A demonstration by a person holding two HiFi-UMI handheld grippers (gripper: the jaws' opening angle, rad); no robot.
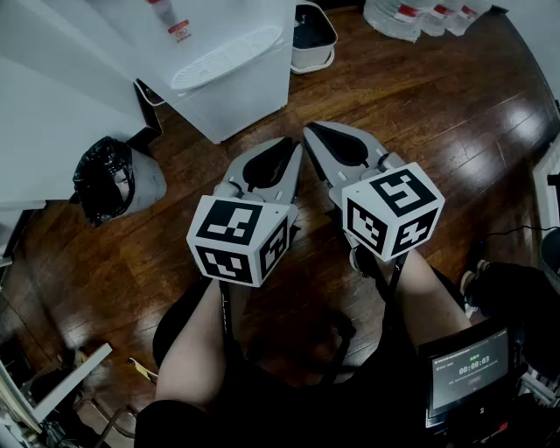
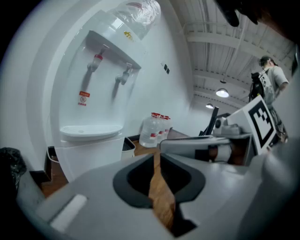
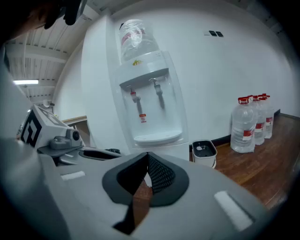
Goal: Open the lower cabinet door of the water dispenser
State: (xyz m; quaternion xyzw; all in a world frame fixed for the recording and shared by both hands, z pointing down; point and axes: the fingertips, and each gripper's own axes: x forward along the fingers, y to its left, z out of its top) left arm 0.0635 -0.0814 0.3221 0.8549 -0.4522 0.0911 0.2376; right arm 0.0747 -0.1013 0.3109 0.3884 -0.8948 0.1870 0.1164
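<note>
The white water dispenser (image 1: 229, 66) stands at the top of the head view, its lower cabinet door (image 1: 242, 109) closed. My two grippers hover side by side over the wood floor a short way in front of it, touching nothing. The left gripper (image 1: 294, 145) has its jaws together with only a thin slit between them and nothing in it. The right gripper (image 1: 308, 129) is shut and empty. In the left gripper view the dispenser (image 2: 101, 93) lies ahead to the left of that gripper (image 2: 156, 152). In the right gripper view the dispenser (image 3: 150, 93) is straight ahead of that gripper (image 3: 147, 154).
A small white bin (image 1: 312, 35) sits right of the dispenser, with several water bottles (image 1: 420, 16) beyond it. A black rubbish bag (image 1: 105, 179) lies left by a white partition (image 1: 52, 131). A screen with a timer (image 1: 470, 372) is at lower right. A person (image 2: 274, 77) stands far off.
</note>
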